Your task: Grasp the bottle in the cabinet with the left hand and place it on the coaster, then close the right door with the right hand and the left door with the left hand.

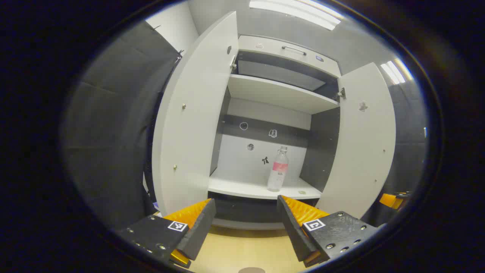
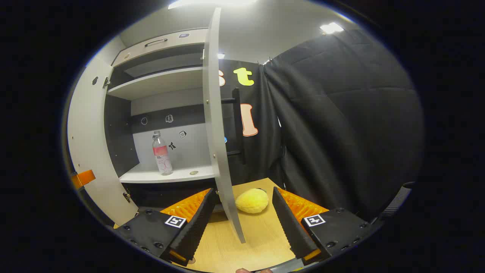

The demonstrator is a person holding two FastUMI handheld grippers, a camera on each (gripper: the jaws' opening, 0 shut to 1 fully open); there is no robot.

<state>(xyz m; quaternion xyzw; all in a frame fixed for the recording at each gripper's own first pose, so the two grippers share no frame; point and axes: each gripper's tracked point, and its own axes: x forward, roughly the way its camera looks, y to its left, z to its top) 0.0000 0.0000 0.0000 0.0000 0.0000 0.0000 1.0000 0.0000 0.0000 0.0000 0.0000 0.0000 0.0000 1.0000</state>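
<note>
The clear bottle [image 1: 277,170] with a pink label and clear cap stands upright on the cabinet's lower shelf [image 1: 242,185], toward its right side. Both white doors, left [image 1: 193,117] and right [image 1: 362,140], stand wide open.

Both views low, near, facing the open cabinet [image 1: 273,94] shelves.

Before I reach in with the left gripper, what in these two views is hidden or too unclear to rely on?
- Coaster: left gripper view, maybe the round shape cut off by the bottom edge; cannot confirm.
- Bottle label: too small in both views.
- Small round thing on the shelf beside it: too small to identify.
- Tabletop right of the right door: right gripper view, partly hidden by the door.
</note>
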